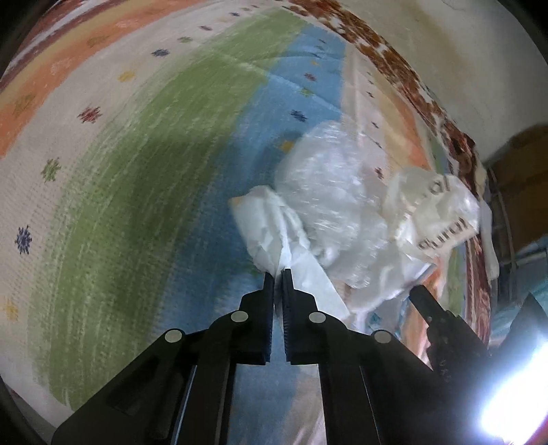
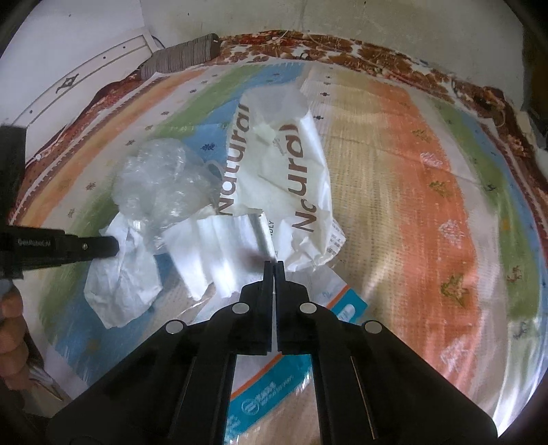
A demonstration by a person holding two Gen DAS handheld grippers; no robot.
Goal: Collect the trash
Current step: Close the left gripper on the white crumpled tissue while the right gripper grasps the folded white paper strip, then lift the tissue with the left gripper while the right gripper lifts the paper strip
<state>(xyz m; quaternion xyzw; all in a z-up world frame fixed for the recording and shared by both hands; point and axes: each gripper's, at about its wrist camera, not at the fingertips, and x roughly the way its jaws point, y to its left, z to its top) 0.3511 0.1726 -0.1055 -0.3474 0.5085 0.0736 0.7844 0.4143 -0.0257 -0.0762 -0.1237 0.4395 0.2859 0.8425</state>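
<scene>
— Two grippers, both pinched onto thin white stuff over the striped rug.
— Left gripper?
— Clamped on a crumpled white tissue, fingers nearly together with the paper caught at the very tips. Same tissue seen from the right wrist camera, hanging in folds below the black fingers at the left edge of the frame.
— And the right gripper?
— Closed on the edge of a pleated white sheet, held at its near corner, just a sliver of gap between the pads.
— Other trash?
— A ball of clear crinkled plastic wrap just behind the tissue, touching it. A white bag printed "Natural" lying beyond the pleated sheet, rumpled, partly overlapping it. A flat package with blue and orange print under the right fingers, on the rug.
— Surroundings?
— Brown floral border along the rug's far edge, pale wall behind. Some blur in the left view, so fine detail of the wrap hard to make out.
</scene>
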